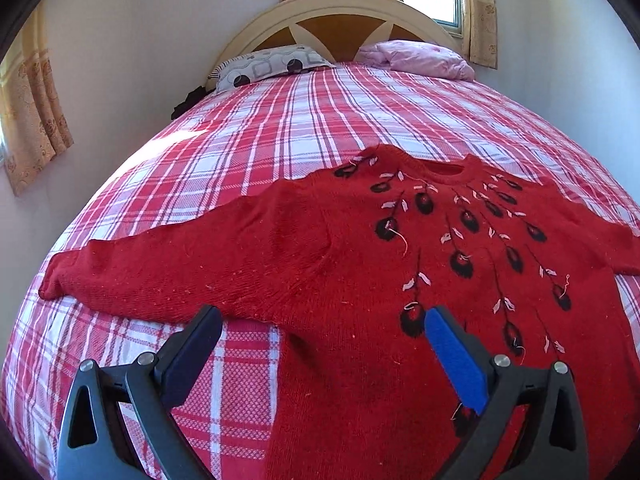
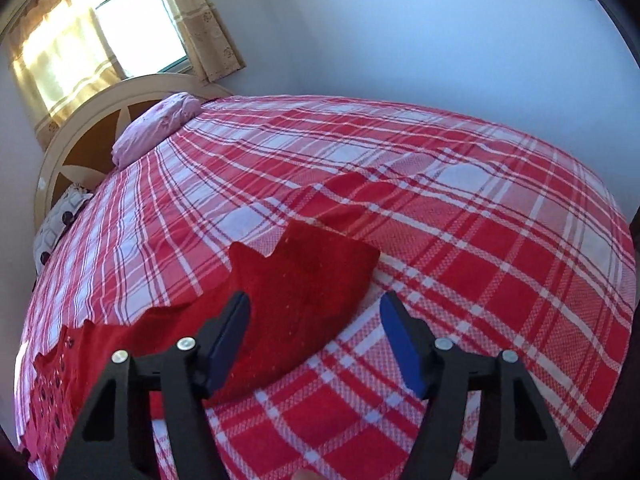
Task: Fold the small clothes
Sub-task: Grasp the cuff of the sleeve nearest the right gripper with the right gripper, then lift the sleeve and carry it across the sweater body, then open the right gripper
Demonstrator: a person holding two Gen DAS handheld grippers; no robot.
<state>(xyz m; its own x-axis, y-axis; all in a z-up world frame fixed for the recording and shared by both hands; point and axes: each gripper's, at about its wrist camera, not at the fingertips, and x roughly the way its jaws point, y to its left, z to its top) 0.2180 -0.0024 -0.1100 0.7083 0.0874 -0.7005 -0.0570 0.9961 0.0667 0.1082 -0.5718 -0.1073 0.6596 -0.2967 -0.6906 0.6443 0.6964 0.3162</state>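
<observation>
A red knitted sweater (image 1: 360, 240) with black and white flower embroidery lies flat, front up, on the plaid bed (image 1: 280, 120), both sleeves spread out. In the left wrist view its left sleeve (image 1: 160, 268) stretches toward the bed's left edge. My left gripper (image 1: 322, 320) hovers open over the underarm, one finger above the bedsheet and the other above the sweater's body. In the right wrist view the other sleeve (image 2: 304, 280) ends in a cuff that lies between the spread fingers of my right gripper (image 2: 315, 304). Its pads do not press the cloth.
A patterned grey pillow (image 1: 268, 66) and a pink pillow (image 1: 420, 58) lie against the arched headboard (image 1: 340, 20). Curtained windows (image 2: 132, 28) sit behind the bed and walls close in on both sides. The plaid sheet (image 2: 480, 240) runs wide to the right of the sleeve.
</observation>
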